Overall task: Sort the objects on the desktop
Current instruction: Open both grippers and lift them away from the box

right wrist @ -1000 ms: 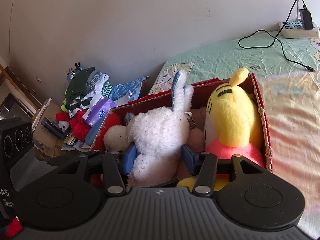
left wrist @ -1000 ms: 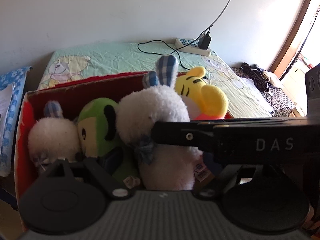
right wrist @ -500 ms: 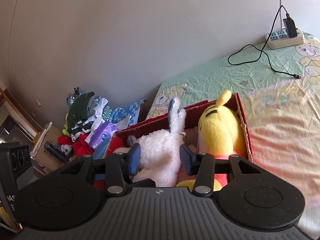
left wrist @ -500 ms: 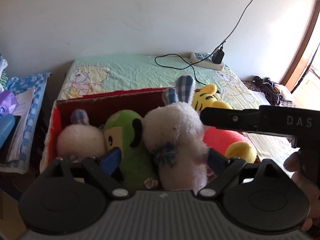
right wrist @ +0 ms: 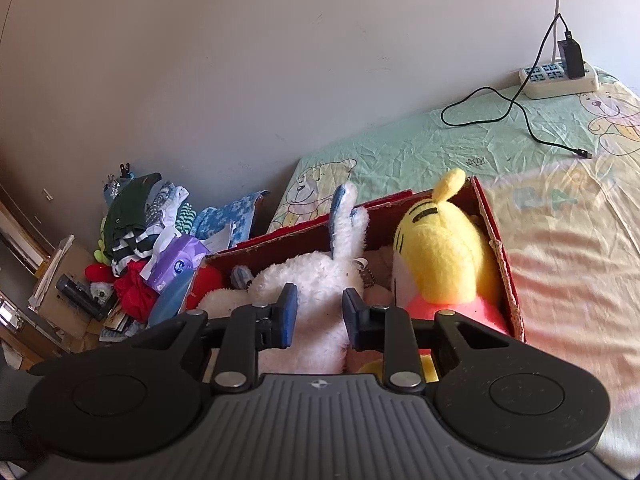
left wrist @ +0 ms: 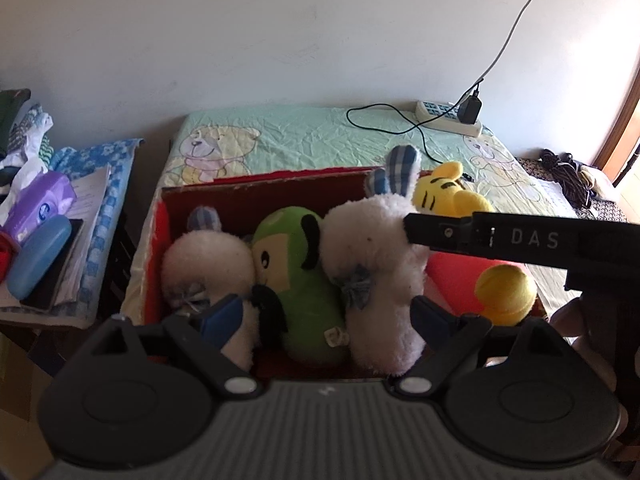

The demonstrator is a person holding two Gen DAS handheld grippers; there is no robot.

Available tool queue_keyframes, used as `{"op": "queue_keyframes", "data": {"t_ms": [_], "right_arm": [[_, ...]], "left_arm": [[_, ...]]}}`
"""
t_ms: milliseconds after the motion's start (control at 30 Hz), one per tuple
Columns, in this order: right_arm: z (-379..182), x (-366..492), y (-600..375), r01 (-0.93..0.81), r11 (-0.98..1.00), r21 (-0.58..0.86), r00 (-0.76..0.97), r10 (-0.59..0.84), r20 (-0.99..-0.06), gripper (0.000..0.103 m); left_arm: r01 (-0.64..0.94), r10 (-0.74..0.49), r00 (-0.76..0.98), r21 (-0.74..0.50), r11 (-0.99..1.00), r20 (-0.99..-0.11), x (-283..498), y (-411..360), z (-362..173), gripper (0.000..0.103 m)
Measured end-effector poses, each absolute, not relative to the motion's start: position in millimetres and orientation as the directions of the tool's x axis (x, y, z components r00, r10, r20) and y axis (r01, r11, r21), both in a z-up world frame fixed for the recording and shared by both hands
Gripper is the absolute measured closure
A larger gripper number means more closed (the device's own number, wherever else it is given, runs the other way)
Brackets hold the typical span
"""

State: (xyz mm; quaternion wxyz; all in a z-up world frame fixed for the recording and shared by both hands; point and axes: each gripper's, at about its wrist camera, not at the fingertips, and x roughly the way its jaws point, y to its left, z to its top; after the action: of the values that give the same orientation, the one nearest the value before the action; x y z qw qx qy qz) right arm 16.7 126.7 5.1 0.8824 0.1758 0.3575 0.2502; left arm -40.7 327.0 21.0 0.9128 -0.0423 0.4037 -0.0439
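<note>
The right hand-held gripper (right wrist: 318, 316) has narrowed and drawn back from the white rabbit (right wrist: 316, 280) at 12 o'clock. The left hand-held gripper (left wrist: 324, 320) has pulled away from the red box (left wrist: 256, 196), spread wide.

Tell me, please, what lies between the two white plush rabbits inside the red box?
In the left wrist view, a green plush toy sits between the smaller white rabbit and the bigger white rabbit, pressed against both inside the red box.

left gripper (left wrist: 326, 314): fingers spread wide, nothing between them, aimed toward 12 o'clock | right gripper (right wrist: 320, 312): fingers drawn close, gap narrow, its arm crossing left view from 3 o'clock
</note>
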Motion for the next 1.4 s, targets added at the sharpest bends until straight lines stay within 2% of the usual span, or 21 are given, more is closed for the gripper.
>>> {"op": "queue_keyframes", "data": {"t_ms": [233,400,767,1033,1133,1400], "right_arm": [[16,-4,119,-0.275,0.842,0.463,0.665,0.515,-0.541,0.075],[22,-16,119,-0.269,0.858,0.437,0.677,0.492,-0.547,0.074],[30,-24,105,-0.258,0.889,0.379,0.668,0.447,-0.595,0.074],[32,-29,100,-0.291,0.883,0.369,0.638,0.466,-0.613,0.073],[34,-33,101,-0.307,0.882,0.357,0.637,0.469,-0.612,0.068],[34,-42,103,-0.334,0.886,0.32,0.635,0.463,-0.618,0.068]], "left_arm": [[-0.02,-0.041,0.65,-0.071,0.997,-0.759,-44,327,26,0.01],[-0.067,0.033,0.662,-0.015,0.998,-0.748,-54,318,33,0.004],[-0.184,0.153,0.623,0.047,0.982,-0.767,-59,296,38,0.004],[-0.219,0.172,0.59,0.049,0.974,-0.789,-65,281,35,0.004],[-0.24,0.18,0.584,0.043,0.97,-0.791,-71,280,35,0.004],[-0.284,0.214,0.554,0.06,0.957,-0.805,-83,274,32,0.002]]}}
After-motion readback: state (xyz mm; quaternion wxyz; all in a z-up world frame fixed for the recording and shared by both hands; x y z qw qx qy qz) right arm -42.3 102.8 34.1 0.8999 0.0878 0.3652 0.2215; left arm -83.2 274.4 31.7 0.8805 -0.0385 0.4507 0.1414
